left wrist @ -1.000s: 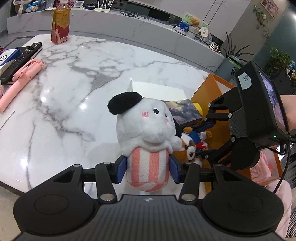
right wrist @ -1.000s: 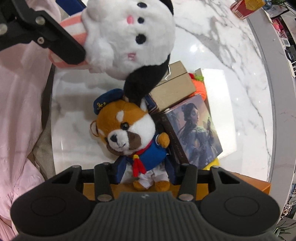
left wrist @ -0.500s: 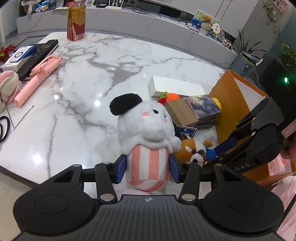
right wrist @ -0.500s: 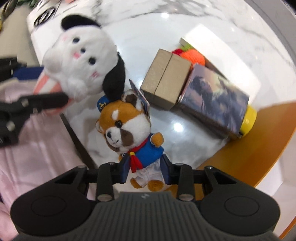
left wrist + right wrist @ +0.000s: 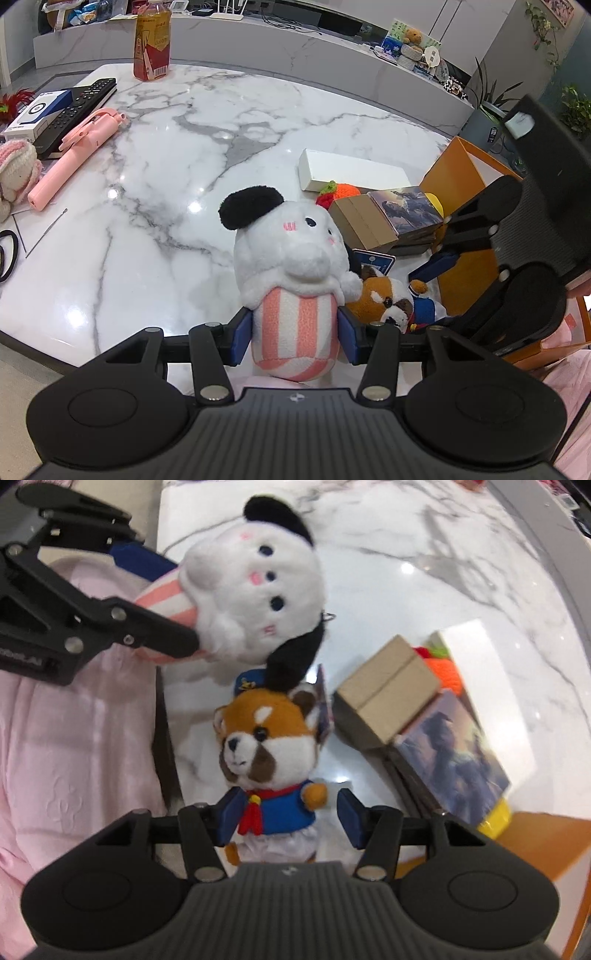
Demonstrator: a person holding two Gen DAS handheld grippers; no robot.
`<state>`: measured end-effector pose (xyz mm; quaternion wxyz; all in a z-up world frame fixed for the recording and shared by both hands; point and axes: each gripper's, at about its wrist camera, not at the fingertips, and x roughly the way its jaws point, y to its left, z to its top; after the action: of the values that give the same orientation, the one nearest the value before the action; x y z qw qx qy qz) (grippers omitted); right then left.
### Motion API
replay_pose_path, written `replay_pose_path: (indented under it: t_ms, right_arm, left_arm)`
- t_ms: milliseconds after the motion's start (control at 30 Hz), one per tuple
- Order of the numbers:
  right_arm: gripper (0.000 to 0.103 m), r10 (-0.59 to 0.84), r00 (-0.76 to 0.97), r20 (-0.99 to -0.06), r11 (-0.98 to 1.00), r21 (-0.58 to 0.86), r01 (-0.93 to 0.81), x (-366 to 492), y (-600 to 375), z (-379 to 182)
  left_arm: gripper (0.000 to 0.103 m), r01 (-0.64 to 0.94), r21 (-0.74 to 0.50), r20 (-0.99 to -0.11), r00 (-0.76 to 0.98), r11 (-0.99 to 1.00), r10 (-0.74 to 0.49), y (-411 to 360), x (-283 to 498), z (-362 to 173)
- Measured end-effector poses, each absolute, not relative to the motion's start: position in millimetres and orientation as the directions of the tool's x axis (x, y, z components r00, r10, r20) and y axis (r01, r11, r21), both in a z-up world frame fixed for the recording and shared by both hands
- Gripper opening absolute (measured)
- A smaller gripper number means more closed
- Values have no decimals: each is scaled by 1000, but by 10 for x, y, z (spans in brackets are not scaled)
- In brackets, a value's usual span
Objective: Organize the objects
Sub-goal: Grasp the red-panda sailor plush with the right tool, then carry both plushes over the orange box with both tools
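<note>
My left gripper is shut on a white plush with a black ear and a pink striped body; it also shows in the right wrist view. A brown and white plush dog in a blue sailor suit lies on the marble table between the fingers of my right gripper, whose jaws stand apart, the right pad clear of the toy. The dog also shows in the left wrist view, just right of the white plush.
A brown cardboard box, a picture-cover box, a white box and an orange knitted fruit lie beside an orange bin. A pink stick, remotes and a tea bottle are at the left.
My right gripper's jaws have opened around the sailor dog, which now lies on the table. The left gripper still holds the white plush, shifted slightly over the table edge.
</note>
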<state>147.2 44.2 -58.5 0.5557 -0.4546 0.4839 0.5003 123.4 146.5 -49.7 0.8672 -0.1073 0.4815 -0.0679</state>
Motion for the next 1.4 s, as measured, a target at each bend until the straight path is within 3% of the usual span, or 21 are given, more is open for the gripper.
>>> replay_pose_path:
  t_ms: [400, 833, 1167, 1400]
  right_arm:
    - [39, 109, 50, -993, 194, -28, -981, 1322, 381, -640]
    - [38, 344, 173, -923, 488, 18, -873, 1139, 15, 216]
    - [38, 500, 376, -781, 739, 157, -656, 1140, -1051, 1141]
    - [38, 489, 435, -757, 851, 303, -430, 1120, -2027, 1050]
  left_arm:
    - [56, 2, -247, -811, 547, 969, -208, 1482, 1245, -508]
    - [56, -16, -210, -716, 683, 978, -143, 1516, 992, 114]
    - [56, 199, -207, -597, 750, 958, -285, 845, 902, 735]
    - [56, 398, -137, -642, 662, 907, -387, -108, 1050, 681]
